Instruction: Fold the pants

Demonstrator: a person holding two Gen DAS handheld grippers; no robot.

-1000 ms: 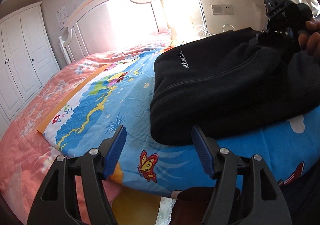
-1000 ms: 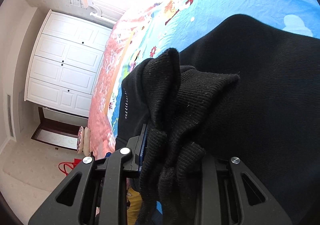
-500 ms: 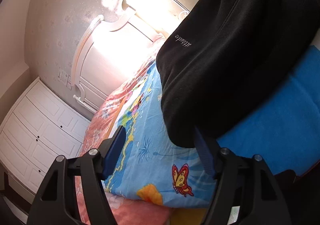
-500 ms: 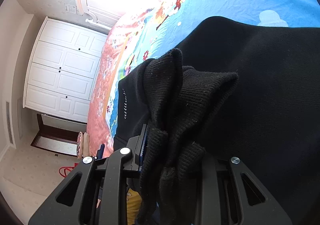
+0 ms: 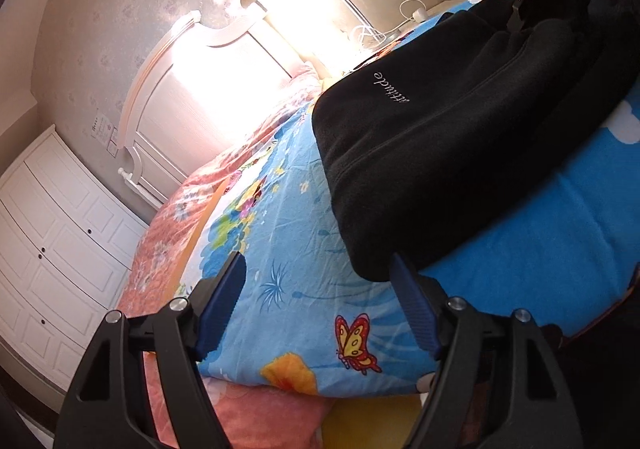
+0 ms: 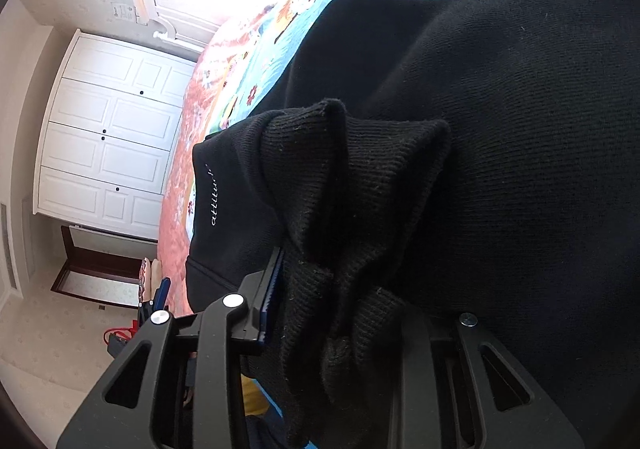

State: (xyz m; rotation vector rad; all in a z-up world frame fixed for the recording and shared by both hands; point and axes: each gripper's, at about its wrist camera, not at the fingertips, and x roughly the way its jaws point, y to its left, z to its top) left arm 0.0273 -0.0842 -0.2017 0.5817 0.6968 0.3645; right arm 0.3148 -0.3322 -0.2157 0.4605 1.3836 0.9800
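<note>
My left gripper (image 5: 316, 301) has its blue-padded fingers (image 5: 222, 301) spread apart with nothing between them, hovering low over the near edge of the bed, just short of the closest corner of the black pants (image 5: 440, 137). The pants lie folded over on the blue cartoon-print blanket (image 5: 288, 249), white script lettering facing up on the top layer. My right gripper (image 6: 340, 313) has its fingers clamped on a bunched ribbed cuff (image 6: 348, 217) of the pants, the knit fabric puckered up between them above the rest of the garment. A white wardrobe (image 6: 108, 137) stands beyond the pink bedspread (image 5: 168, 233).
</note>
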